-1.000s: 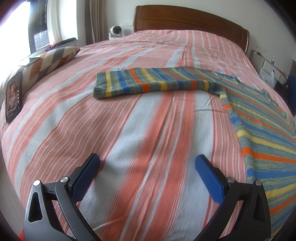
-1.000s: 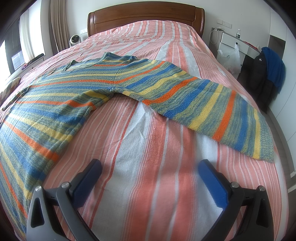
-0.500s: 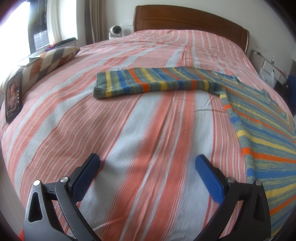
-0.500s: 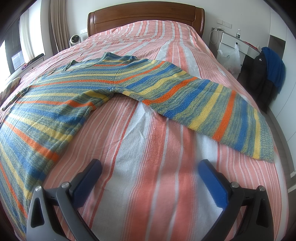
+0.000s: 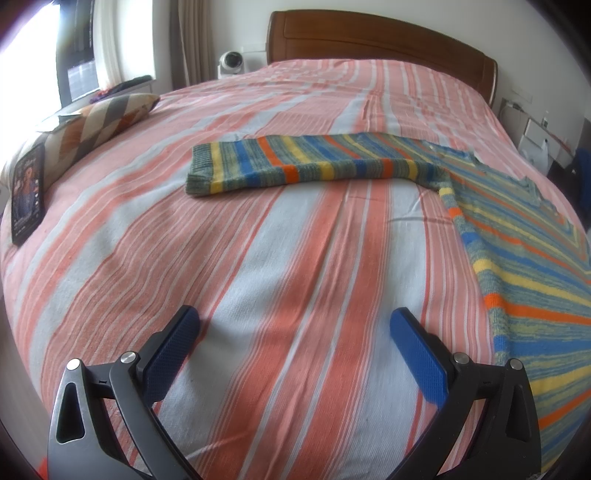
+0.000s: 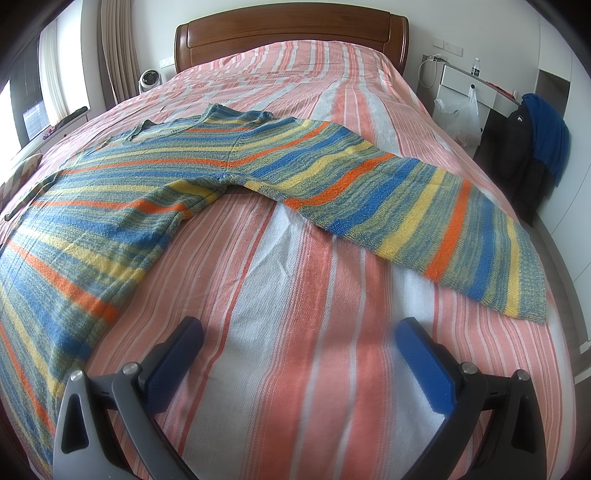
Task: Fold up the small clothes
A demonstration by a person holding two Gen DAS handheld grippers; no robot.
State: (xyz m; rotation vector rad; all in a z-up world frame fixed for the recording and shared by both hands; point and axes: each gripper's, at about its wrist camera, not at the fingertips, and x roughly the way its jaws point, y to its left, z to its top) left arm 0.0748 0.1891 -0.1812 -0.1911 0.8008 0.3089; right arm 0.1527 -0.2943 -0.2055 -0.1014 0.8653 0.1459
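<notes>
Striped knit sweater (image 6: 155, 206) is lying flat across the bedspread (image 5: 280, 266), sleeves running sideways. Both the left gripper (image 5: 291, 343) and right gripper (image 6: 299, 350) are hovering spread wide, empty; the right sleeve (image 6: 424, 206) is looking closest, just ahead.

A striped knit sweater (image 6: 147, 192) lay flat on the bed (image 6: 317, 332), its body running off to the left and one sleeve (image 6: 424, 214) stretched out to the right, the cuff near the bed's right edge. The right claw (image 6: 299, 350) hovered over bare striped bedcover just short of the sweater, its blue pads (image 6: 424, 369) spread wide apart with nothing between them. A wooden headboard (image 6: 291, 33) stood at the far end, and a blue garment (image 6: 546, 129) hung at the right.
</notes>
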